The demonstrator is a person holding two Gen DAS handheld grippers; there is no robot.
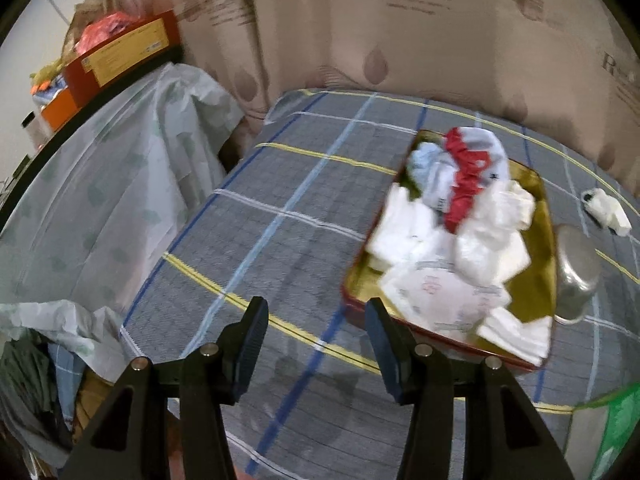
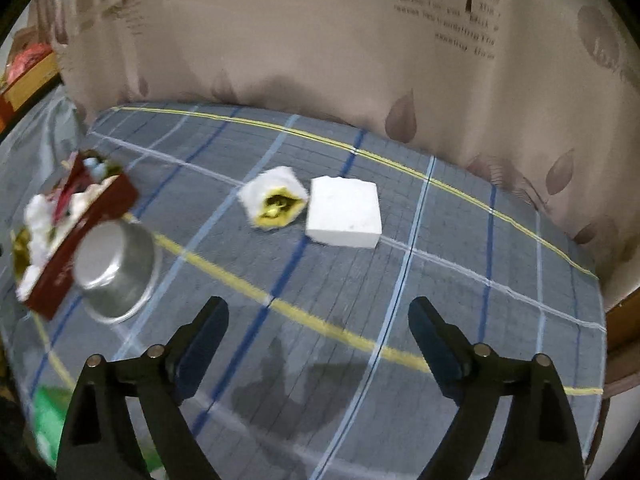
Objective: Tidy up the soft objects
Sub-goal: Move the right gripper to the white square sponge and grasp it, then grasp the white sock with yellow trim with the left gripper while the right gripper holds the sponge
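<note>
A red tin tray with a gold inside (image 1: 538, 276) lies on the plaid table, filled with white cloths and plastic bags (image 1: 448, 248) and a red cloth (image 1: 466, 176). My left gripper (image 1: 316, 312) is open and empty, just left of the tray's near corner. In the right wrist view the tray (image 2: 88, 216) is at the left. A white soft pouch with a yellow inside (image 2: 274, 196) and a white foam block (image 2: 344, 212) lie mid-table. My right gripper (image 2: 318, 316) is open and empty, short of them. The pouch also shows in the left wrist view (image 1: 606, 206).
A metal cup (image 2: 116, 268) stands against the tray's right side, also in the left wrist view (image 1: 576, 276). A curtain (image 2: 320, 40) hangs behind the table. A plastic-covered surface (image 1: 100, 184) with boxes (image 1: 120, 52) is to the left. A green bag (image 2: 48, 416) lies at the near edge.
</note>
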